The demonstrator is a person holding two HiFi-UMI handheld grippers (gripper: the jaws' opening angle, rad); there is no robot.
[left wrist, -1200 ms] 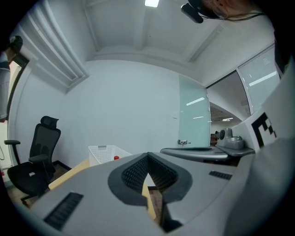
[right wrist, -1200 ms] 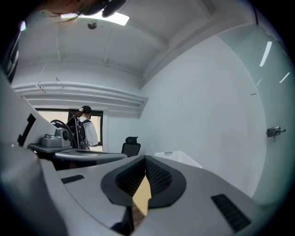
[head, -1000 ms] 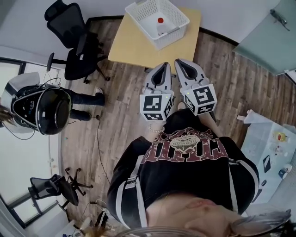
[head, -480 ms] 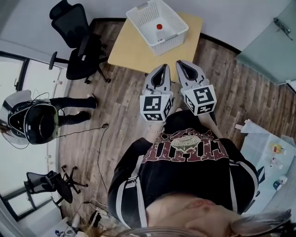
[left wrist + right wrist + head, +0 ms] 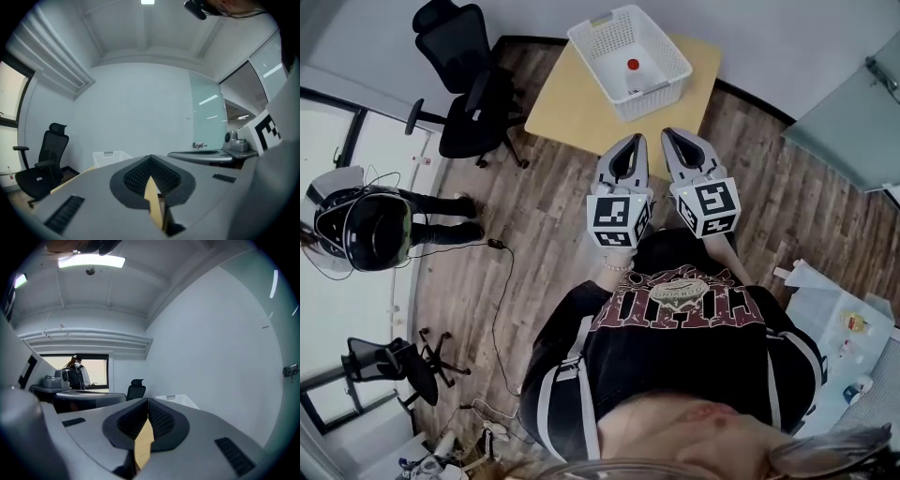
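Both grippers are held side by side at chest height, pointing at a small wooden table (image 5: 572,105). My left gripper (image 5: 630,142) is shut with nothing between its jaws. Beside it, my right gripper (image 5: 670,136) is likewise shut and empty. A white mesh basket (image 5: 602,49) stands on the table, well beyond the tips. Inside it lies a pale bottle with a red cap (image 5: 633,66). The left gripper (image 5: 150,157) sees the basket (image 5: 108,157) low at the left. The right gripper (image 5: 147,401) sees the basket (image 5: 178,401) just past its jaws.
A black office chair (image 5: 465,89) stands left of the table on the wood floor. Another person (image 5: 370,225) with a dark pack stands at the far left, with a cable trailing on the floor. A glass door (image 5: 853,103) is at the right, and a low table with small items (image 5: 839,323) at the lower right.
Both grippers stay shut and side by side. The views have drifted a little, so table and basket sit slightly lower and further right in the head view. The person at the left has shifted.
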